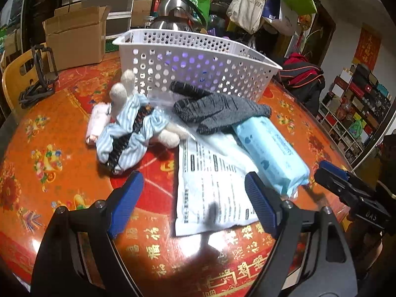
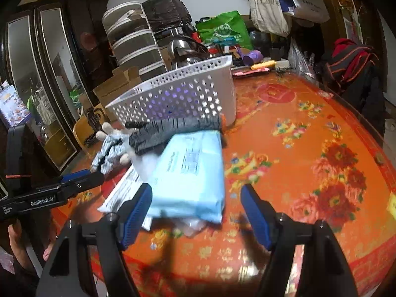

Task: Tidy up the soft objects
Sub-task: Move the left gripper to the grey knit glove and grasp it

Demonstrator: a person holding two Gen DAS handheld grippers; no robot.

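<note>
On the red patterned tablecloth [image 1: 57,128] lies a heap of soft things in front of a white perforated basket [image 1: 193,57]. The heap holds a plush toy in blue striped cloth [image 1: 128,128], a pink roll [image 1: 97,121], a grey knit piece [image 1: 217,109], a light blue soft pack [image 1: 269,153] and a white printed bag [image 1: 210,188]. My left gripper [image 1: 195,198] is open above the printed bag's near end, holding nothing. My right gripper [image 2: 198,212] is open too, with the near end of the blue pack [image 2: 190,175] just ahead of its pads, apparently untouched.
A cardboard box [image 1: 74,37] and a black stand [image 1: 42,74] sit at the table's far left. A steel kettle [image 1: 173,12] stands behind the basket. Hanging bags [image 1: 250,2] and a chair with dark clothes [image 2: 351,61] crowd the far side. A hand [image 2: 14,242] holds the left gripper [image 2: 94,175].
</note>
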